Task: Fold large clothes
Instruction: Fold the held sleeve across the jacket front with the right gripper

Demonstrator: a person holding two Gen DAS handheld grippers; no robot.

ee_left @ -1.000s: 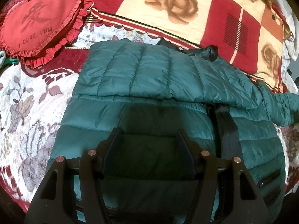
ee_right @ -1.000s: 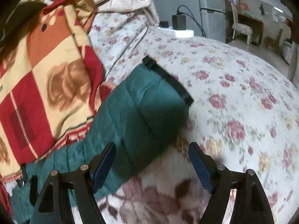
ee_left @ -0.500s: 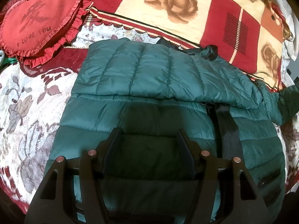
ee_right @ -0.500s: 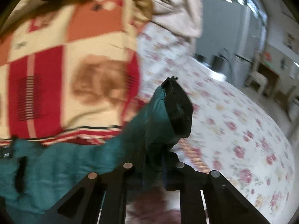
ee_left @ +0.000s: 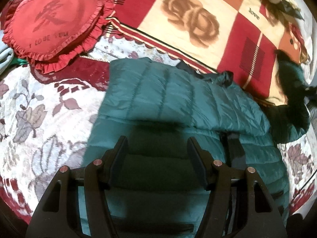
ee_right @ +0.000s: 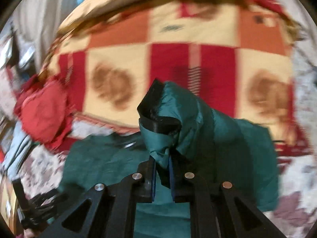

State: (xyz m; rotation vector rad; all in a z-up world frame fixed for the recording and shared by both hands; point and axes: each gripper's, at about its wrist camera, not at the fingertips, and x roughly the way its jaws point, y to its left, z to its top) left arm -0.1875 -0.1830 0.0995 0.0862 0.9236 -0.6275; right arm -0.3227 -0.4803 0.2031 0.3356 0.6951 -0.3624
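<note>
A dark green quilted jacket (ee_left: 170, 103) lies spread on the bed, its left sleeve folded across the body. My left gripper (ee_left: 157, 154) hovers just above the jacket's lower part, jaws standing apart with nothing pinched between them. My right gripper (ee_right: 161, 170) is shut on the jacket's other sleeve (ee_right: 190, 123) just below its black cuff (ee_right: 156, 119), holding it lifted above the jacket body (ee_right: 103, 162). In the left wrist view that raised sleeve (ee_left: 291, 91) shows as a dark blurred shape at the right edge.
A red heart-shaped frilled cushion (ee_left: 53, 25) lies at the back left. A red, cream and orange blanket with rose prints (ee_left: 190, 25) is bunched along the back, behind the jacket. The bed cover (ee_left: 29, 119) is a pale floral spread.
My right gripper closed on the sleeve near its cuff, lifted it off the bedspread and swung it over towards the jacket body. The left gripper shifted slightly and stayed open.
</note>
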